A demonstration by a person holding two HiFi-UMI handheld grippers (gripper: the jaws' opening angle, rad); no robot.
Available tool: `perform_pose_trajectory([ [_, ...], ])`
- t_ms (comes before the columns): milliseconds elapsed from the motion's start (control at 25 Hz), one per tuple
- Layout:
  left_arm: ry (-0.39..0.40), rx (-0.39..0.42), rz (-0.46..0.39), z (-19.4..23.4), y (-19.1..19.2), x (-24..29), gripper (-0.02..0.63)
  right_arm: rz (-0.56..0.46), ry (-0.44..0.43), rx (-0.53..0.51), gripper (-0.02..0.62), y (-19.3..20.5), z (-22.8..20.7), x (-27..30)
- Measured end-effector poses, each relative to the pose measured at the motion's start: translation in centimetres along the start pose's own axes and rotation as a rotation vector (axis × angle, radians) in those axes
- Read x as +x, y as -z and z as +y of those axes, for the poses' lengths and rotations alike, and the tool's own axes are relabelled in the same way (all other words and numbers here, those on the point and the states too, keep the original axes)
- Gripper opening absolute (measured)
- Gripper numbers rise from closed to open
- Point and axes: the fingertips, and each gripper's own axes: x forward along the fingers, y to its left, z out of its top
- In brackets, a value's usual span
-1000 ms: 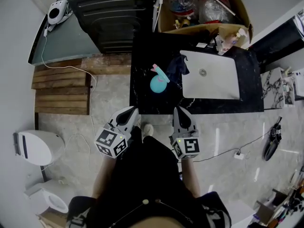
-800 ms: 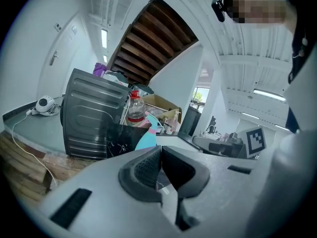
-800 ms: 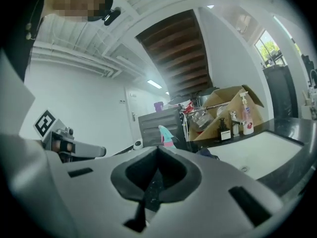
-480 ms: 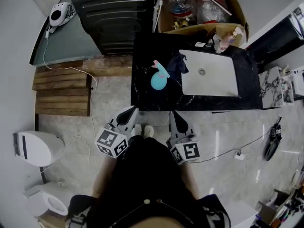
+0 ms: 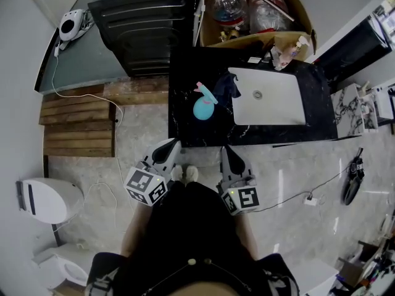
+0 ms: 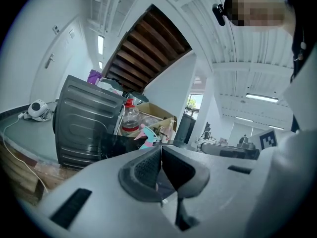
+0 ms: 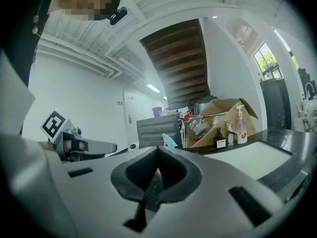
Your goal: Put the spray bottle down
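Observation:
The spray bottle (image 5: 205,103), teal with a pink trigger, stands by itself on the black countertop (image 5: 185,128), left of the sink. It also shows small in the left gripper view (image 6: 147,135) and in the right gripper view (image 7: 168,140), beyond the jaw tips. My left gripper (image 5: 172,142) and right gripper (image 5: 226,148) hang close to the person's body, short of the counter's near edge and apart from the bottle. Both point at the counter. Each is shut with nothing between its pads, as its own view shows for the left gripper (image 6: 161,148) and the right gripper (image 7: 157,150).
A white sink basin (image 5: 268,97) fills the counter's right half, with a dark cloth (image 5: 227,85) beside the bottle. Behind stand a cardboard box (image 5: 296,39) of bottles and a black ribbed appliance (image 5: 145,17). A wooden pallet (image 5: 77,122), a toilet (image 5: 49,196) and a cable (image 5: 296,199) are on the floor.
My right gripper has drawn back from the counter edge toward the body. The left gripper has hardly moved. The spray bottle stays put on the counter.

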Motion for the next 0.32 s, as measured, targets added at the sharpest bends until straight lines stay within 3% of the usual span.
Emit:
perform_pose_trajectory([
  [320, -0.009, 0.008, 0.004, 1.4, -0.4, 0.2, 0.008, -0.010, 0.022, -0.004, 0.002, 0.0, -0.1, 0.9],
])
